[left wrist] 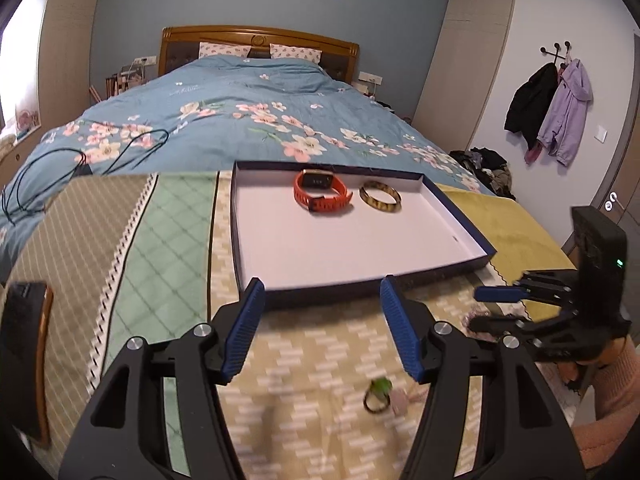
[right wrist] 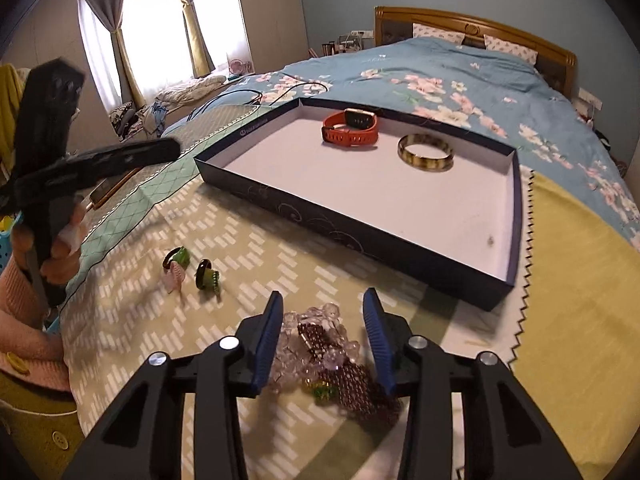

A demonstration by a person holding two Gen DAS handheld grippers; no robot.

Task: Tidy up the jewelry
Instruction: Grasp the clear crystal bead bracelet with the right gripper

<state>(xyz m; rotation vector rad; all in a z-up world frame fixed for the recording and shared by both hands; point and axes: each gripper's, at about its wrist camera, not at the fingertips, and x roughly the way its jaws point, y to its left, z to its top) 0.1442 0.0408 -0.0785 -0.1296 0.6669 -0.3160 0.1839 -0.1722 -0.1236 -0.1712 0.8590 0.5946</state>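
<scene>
A shallow dark-blue tray (left wrist: 256,240) (right wrist: 360,236) with a white floor lies on the patterned cloth. In it sit a red watch (left wrist: 322,194) (right wrist: 351,127) and a mottled yellow bangle (left wrist: 380,197) (right wrist: 425,152). My left gripper (left wrist: 322,292) is open and empty, above the cloth, with a green-topped ring (left wrist: 377,396) below its fingers. My right gripper (right wrist: 322,304) is open, its fingers either side of a pile of clear and dark-red beaded bracelets (right wrist: 328,352). Two rings (right wrist: 176,262) (right wrist: 206,274) lie left of it.
A bed with a blue floral quilt (left wrist: 248,120) lies behind the tray, with black cables (left wrist: 80,160) on it. A phone (left wrist: 24,356) lies at the cloth's left edge. A yellow cloth (right wrist: 568,300) lies right of the tray. The right gripper shows in the left wrist view (left wrist: 488,308).
</scene>
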